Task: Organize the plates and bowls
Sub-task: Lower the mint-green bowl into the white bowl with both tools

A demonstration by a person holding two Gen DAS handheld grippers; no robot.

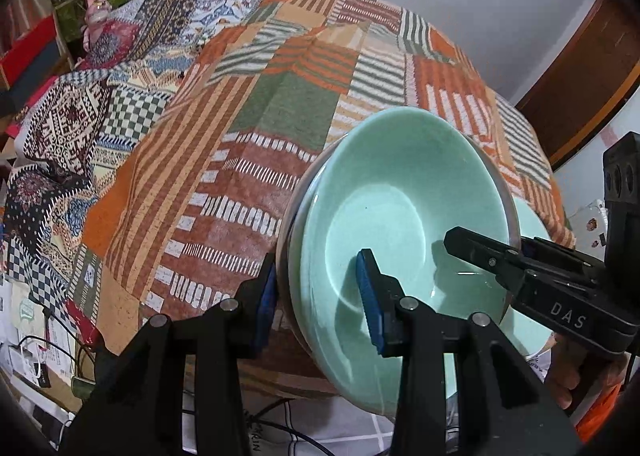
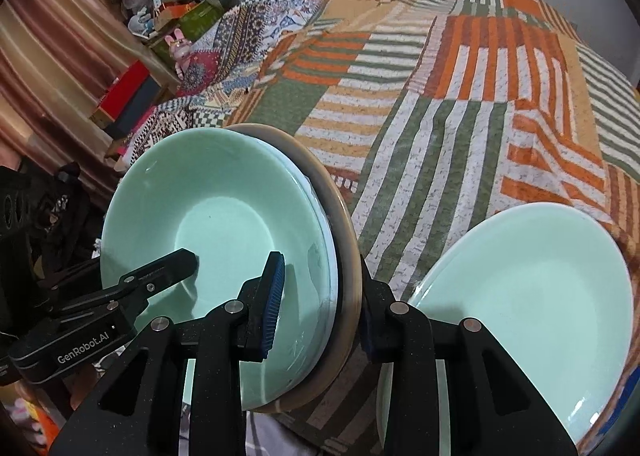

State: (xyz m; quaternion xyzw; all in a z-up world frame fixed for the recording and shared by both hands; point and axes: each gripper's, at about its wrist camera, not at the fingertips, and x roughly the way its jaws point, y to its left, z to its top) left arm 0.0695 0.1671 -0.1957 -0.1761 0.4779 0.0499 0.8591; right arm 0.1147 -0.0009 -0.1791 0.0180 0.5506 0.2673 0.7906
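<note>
A stack of mint-green plates (image 1: 400,207) nested on a beige outer plate is held tilted above the patchwork tablecloth (image 1: 256,123). My left gripper (image 1: 320,296) is shut on the stack's left rim, one blue pad inside, one outside. My right gripper (image 2: 320,304) is shut on the same stack (image 2: 224,215) at its right rim. The right gripper also shows in the left wrist view (image 1: 520,268). A second mint-green plate (image 2: 532,288) lies on the cloth to the right.
The patchwork cloth (image 2: 460,95) covers the table. Cluttered shelves with boxes and a pink rabbit toy (image 1: 96,15) stand at the far left. A wooden door frame (image 1: 580,67) is at the right. Cables lie on the floor below.
</note>
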